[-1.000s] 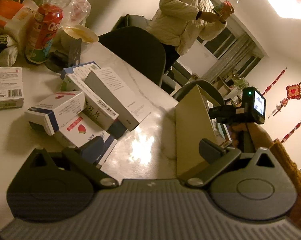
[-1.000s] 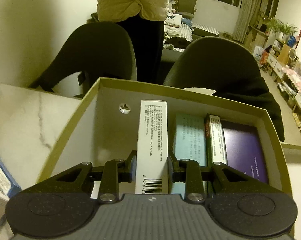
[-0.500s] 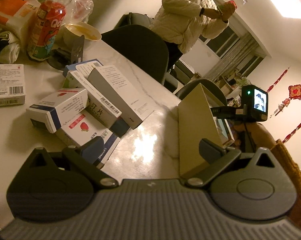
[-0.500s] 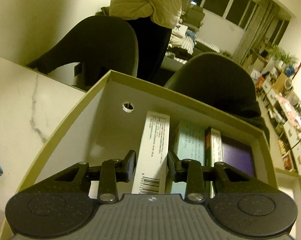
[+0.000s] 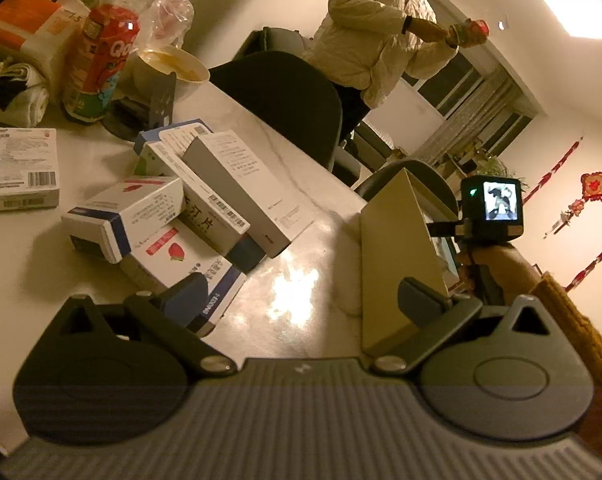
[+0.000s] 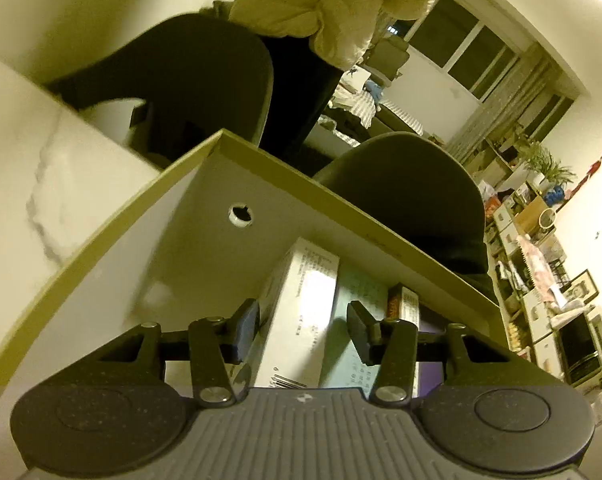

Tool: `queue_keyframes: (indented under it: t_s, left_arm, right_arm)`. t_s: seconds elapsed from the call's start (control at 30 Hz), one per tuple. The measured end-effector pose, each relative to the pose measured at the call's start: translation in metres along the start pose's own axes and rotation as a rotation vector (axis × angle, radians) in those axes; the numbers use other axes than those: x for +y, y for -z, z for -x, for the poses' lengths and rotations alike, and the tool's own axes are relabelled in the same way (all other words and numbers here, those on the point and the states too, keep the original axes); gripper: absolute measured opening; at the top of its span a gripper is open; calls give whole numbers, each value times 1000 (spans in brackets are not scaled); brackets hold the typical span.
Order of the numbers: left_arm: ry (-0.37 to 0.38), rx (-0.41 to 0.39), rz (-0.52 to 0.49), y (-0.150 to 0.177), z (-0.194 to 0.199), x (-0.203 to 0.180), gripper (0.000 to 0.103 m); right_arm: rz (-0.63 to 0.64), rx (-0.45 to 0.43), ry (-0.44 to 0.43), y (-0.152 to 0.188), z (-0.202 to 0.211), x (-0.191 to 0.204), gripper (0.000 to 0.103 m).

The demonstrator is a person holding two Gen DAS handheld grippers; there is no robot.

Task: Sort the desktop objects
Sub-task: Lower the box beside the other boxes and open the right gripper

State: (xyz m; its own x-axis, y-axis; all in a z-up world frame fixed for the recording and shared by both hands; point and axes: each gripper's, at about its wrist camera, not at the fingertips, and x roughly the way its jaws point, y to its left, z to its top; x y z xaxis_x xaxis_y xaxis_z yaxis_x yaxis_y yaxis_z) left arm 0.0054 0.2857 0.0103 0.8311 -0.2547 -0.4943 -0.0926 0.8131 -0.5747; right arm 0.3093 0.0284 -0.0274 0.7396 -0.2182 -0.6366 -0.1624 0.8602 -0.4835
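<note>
Inside the tray point(image 6: 149, 240), the white box point(image 6: 301, 312) is being let go.
Right gripper point(image 6: 303, 330) jaws are opening, pads clear of the box; back straight out without tipping it. Its long axis runs near to far, barcode end nearest, beside the other boxes. Left gripper point(image 5: 301, 300) hangs wide, empty.

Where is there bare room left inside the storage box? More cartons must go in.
Free: the storage box floor between its left wall and the white carton. Crowded: right of that carton, packs stand side by side. The right gripper is opening around the carton.
</note>
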Motion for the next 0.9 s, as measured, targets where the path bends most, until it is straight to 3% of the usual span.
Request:
queue_keyframes:
  t_s: [0.27, 0.4, 0.6, 0.9]
  left_arm:
    - [-43, -5, 2, 0, 0, 5, 103]
    - [-125, -4, -15, -1, -2, 9, 103]
    - [-251, 17, -47, -1, -9, 17, 103]
    - [-289, 46, -49, -9, -23, 17, 103]
  right_arm:
    - [41, -3, 47, 0, -9, 6, 54]
    - [7, 2, 9, 0, -8, -2, 54]
    - [-12, -26, -60, 6, 9, -13, 66]
    - [-77, -95, -138, 21, 46, -36, 77]
